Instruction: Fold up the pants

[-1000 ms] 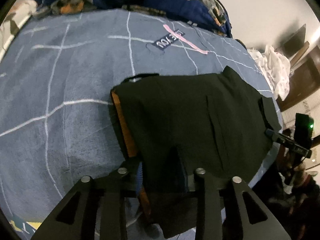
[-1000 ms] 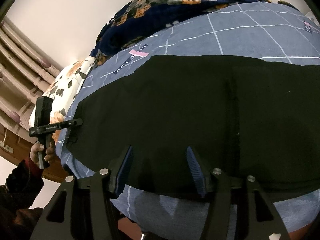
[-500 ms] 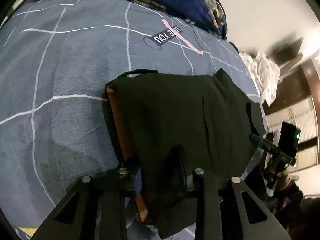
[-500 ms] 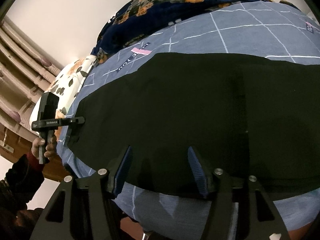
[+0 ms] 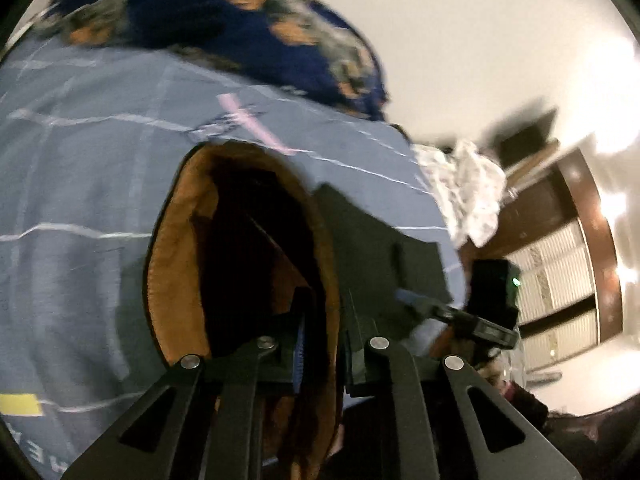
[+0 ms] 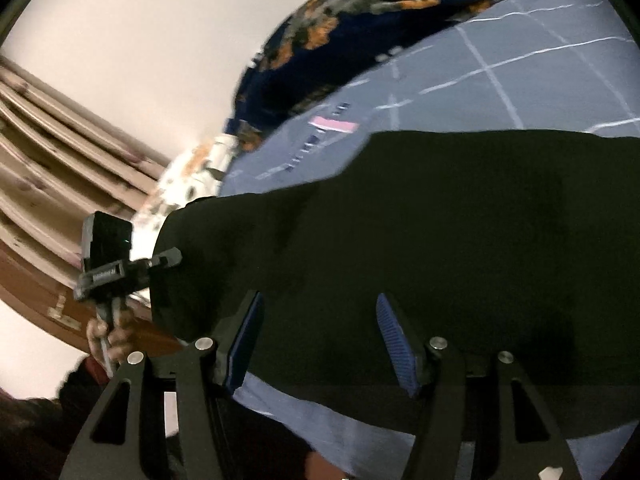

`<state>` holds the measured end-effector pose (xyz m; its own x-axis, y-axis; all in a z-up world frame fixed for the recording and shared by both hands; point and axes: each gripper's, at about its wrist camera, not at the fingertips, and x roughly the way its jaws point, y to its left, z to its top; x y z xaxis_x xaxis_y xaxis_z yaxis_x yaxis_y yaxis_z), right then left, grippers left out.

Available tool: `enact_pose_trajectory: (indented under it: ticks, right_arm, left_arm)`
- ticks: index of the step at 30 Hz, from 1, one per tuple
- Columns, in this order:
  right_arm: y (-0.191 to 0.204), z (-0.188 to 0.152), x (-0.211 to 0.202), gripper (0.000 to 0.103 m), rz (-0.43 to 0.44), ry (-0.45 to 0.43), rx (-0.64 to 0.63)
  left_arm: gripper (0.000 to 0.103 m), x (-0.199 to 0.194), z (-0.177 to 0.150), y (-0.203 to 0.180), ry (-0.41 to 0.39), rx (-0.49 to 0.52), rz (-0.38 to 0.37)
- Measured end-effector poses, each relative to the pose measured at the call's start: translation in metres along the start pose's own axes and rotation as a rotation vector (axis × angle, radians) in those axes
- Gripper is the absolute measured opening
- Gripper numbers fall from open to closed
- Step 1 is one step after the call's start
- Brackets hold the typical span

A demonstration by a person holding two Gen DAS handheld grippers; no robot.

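- Left claw (image 5: 320,350) clamped on pants (image 5: 248,248) waistband, raised off the bed (image 5: 80,168), orange lining gaping, probably for folding over.
- Right claw (image 6: 320,340) spread apart over the near hem, gripping nothing.

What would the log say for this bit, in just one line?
left gripper: shut on pants, end lifted | right gripper: open, over pants | bed cover: under pants

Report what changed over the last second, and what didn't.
The left gripper, shut on the pants, has lifted that end off the bedspread, so the waistband gapes and shows its orange lining. The right gripper stays open over the other end, which still lies flat.
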<state>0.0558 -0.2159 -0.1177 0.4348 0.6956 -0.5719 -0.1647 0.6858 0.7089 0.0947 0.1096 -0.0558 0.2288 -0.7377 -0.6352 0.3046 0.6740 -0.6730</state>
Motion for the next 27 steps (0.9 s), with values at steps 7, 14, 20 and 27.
enact_pose_trajectory:
  ticks: [7,14,20,27]
  right_arm:
    - [0.007,0.006,0.000,0.059,0.196,-0.014,0.089]
    - [-0.025,0.001,-0.022,0.065,0.310,-0.087,0.244]
    - [-0.054,-0.007,-0.035,0.071,0.403,-0.115,0.347]
    - [-0.080,-0.012,-0.031,0.075,0.384,-0.116,0.434]
  left_arm:
    - [0.015,0.054,0.004,-0.058,0.044,0.058,-0.055]
    - [0.014,0.099,0.017,-0.097,0.073,0.117,-0.103]
    - [0.011,0.140,0.028,-0.143,0.127,0.194,-0.090]
    - [0.014,0.120,0.044,-0.158,0.100,0.258,-0.219]
